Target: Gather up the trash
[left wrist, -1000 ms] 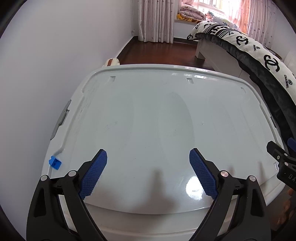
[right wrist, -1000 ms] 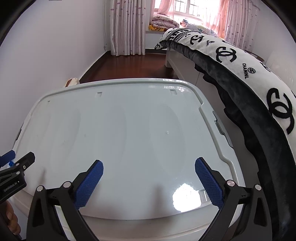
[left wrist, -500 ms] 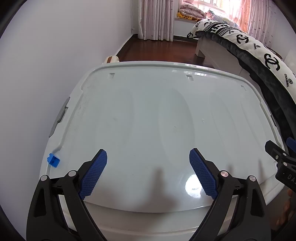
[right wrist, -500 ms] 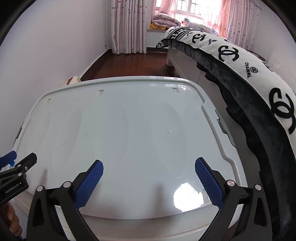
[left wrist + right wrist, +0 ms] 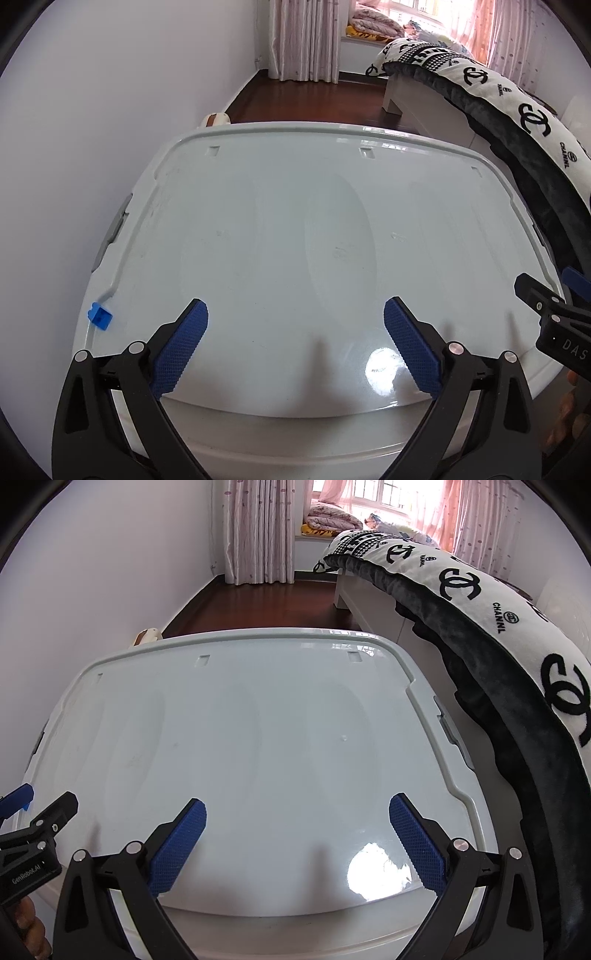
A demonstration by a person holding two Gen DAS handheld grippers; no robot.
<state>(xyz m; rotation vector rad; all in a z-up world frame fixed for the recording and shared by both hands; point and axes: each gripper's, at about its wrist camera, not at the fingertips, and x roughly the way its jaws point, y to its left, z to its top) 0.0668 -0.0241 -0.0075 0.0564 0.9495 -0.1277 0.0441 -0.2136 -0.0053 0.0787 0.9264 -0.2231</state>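
A large white plastic storage box with a glossy lid (image 5: 295,240) fills both views; the lid also shows in the right wrist view (image 5: 258,757). A small blue plastic piece (image 5: 99,315) lies on the lid's near-left corner. My left gripper (image 5: 295,332) is open and empty above the lid's near edge. My right gripper (image 5: 297,830) is open and empty beside it, to the right. Each gripper shows at the edge of the other's view: the right one (image 5: 554,317) and the left one (image 5: 33,834).
A white wall (image 5: 92,129) runs along the left. A bed with a black and white logo blanket (image 5: 498,635) stands close on the right. Dark wood floor (image 5: 266,602) leads to pink curtains (image 5: 258,531) and a window. A small beige object (image 5: 218,119) lies behind the box.
Both gripper views have risen and pulled back a little, so more of the floor and bed shows. The jaws stay open. The blue piece has not moved on the lid.
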